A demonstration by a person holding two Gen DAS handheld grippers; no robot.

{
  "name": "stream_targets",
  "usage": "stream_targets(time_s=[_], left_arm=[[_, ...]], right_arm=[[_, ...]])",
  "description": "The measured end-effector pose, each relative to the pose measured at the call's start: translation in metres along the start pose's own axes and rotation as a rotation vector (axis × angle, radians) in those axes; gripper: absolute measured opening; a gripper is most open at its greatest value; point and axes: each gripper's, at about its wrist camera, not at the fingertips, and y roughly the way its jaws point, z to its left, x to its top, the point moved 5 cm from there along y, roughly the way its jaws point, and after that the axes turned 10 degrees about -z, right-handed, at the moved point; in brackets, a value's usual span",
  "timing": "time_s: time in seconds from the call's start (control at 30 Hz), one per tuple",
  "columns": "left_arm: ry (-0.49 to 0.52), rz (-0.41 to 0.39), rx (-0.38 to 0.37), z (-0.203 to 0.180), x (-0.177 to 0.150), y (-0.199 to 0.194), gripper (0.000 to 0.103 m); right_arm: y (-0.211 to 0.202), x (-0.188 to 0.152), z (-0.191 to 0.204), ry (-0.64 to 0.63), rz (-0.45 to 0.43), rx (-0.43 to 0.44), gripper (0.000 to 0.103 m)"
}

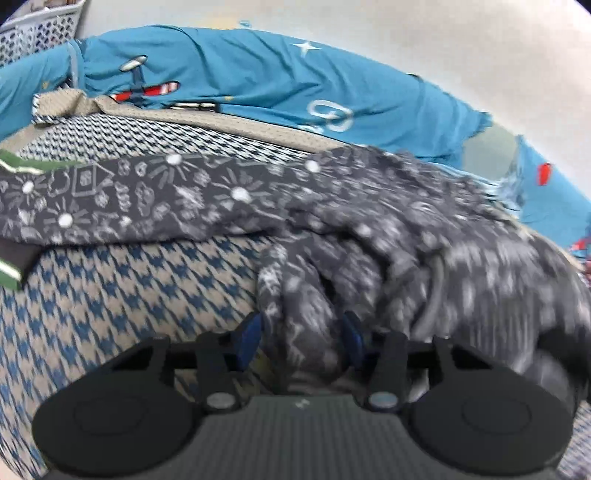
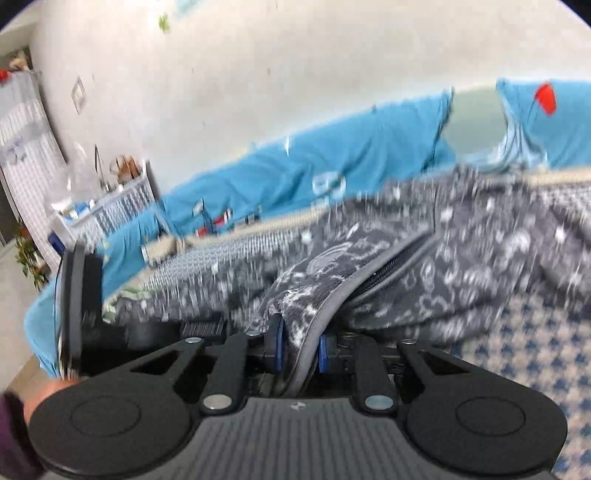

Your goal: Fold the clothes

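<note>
A dark grey jacket (image 1: 229, 195) printed with white doodles lies crumpled across the bed, one sleeve with a green cuff (image 1: 18, 166) stretched out to the left. My left gripper (image 1: 301, 339) is shut on a bunched fold of it; the cloth fills the gap between the blue pads (image 1: 251, 338). In the right wrist view the same jacket (image 2: 461, 258) shows its zipper (image 2: 395, 269). My right gripper (image 2: 300, 347) is shut on the grey-trimmed front edge beside that zipper, and the cloth rises up from the bed.
The bed has a beige and blue houndstooth cover (image 1: 110, 295). A teal quilt (image 1: 258, 74) with printed figures lies bunched along the wall behind. A white basket (image 1: 40, 26) stands at the back left. A person's hand (image 2: 44, 398) shows low left beside a black device (image 2: 77, 306).
</note>
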Motion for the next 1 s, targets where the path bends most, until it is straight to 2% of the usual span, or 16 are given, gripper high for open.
stream_targets(time_s=[0.17,0.27,0.4,0.5,0.63,0.77,0.87,1.0], left_arm=[[0.046,-0.016,-0.079,-0.025,-0.024,-0.031,0.045],[0.124,-0.055,-0.108,-0.045,-0.038,-0.050,0.048],[0.265,-0.128,-0.100,-0.076,-0.057,-0.070,0.056],[0.306,-0.147,-0.065,-0.087,-0.065,-0.071,0.057],[0.319,-0.174,0.006,-0.090,-0.060,-0.064,0.070],[0.327,-0.198,0.024,-0.095,-0.049,-0.059,0.077],[0.367,-0.238,0.039,-0.101,-0.037,-0.058,0.078],[0.382,-0.275,0.018,-0.104,-0.013,-0.060,0.078]], right_arm=[[-0.017,0.026,-0.011,0.028,-0.071,0.003,0.017],[-0.028,0.037,-0.020,0.058,-0.103,0.009,0.017],[-0.042,0.050,-0.029,0.115,-0.135,0.043,0.017],[-0.052,0.061,-0.033,0.137,-0.162,0.068,0.016],[-0.056,0.071,-0.038,0.171,-0.179,0.085,0.015],[-0.051,0.075,-0.039,0.170,-0.173,0.089,0.015],[-0.046,0.081,-0.040,0.169,-0.175,0.102,0.015],[-0.037,0.090,-0.050,0.208,-0.184,0.099,0.015]])
